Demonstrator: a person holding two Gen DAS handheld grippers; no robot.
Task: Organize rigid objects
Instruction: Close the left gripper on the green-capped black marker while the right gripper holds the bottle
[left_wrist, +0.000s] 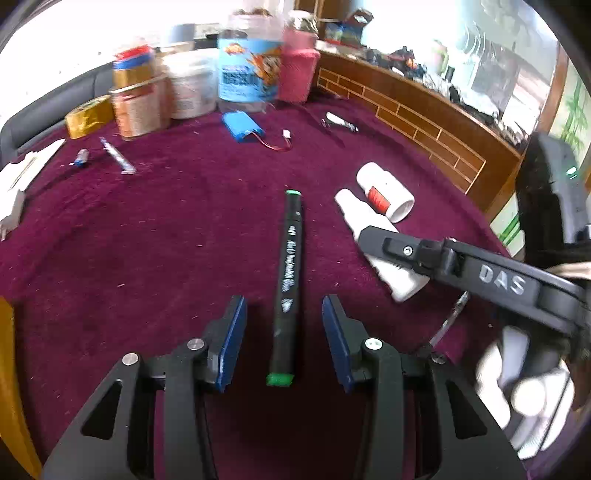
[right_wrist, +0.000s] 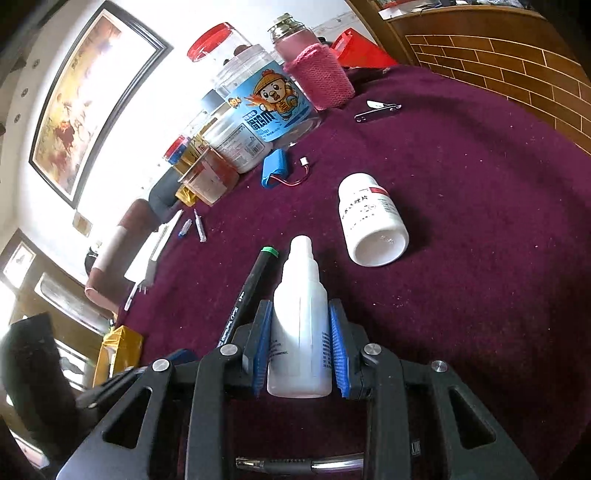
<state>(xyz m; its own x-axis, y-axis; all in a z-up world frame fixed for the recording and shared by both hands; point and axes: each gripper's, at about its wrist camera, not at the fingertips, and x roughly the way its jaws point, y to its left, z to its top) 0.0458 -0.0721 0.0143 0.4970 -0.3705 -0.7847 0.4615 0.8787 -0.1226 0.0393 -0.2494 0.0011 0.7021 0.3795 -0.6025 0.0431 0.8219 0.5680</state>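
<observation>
A black marker with green ends (left_wrist: 287, 280) lies on the purple cloth between the open fingers of my left gripper (left_wrist: 284, 310), untouched; it also shows in the right wrist view (right_wrist: 247, 295). My right gripper (right_wrist: 300, 332) is shut on a white dropper bottle (right_wrist: 301, 317) that lies on the cloth; the same bottle shows in the left wrist view (left_wrist: 373, 240) under the right gripper's finger (left_wrist: 413, 254). A white pill bottle (right_wrist: 371, 221) lies on its side just beyond, apart from the dropper bottle, and shows in the left wrist view (left_wrist: 386, 192).
Jars and a pink-sleeved flask (right_wrist: 317, 70) stand at the table's far side. A blue battery pack (left_wrist: 243, 127), nail clippers (right_wrist: 376, 110), small tubes (left_wrist: 116, 155) and a white plug (left_wrist: 14, 184) lie around. A wooden brick-pattern wall (left_wrist: 406, 110) borders the right.
</observation>
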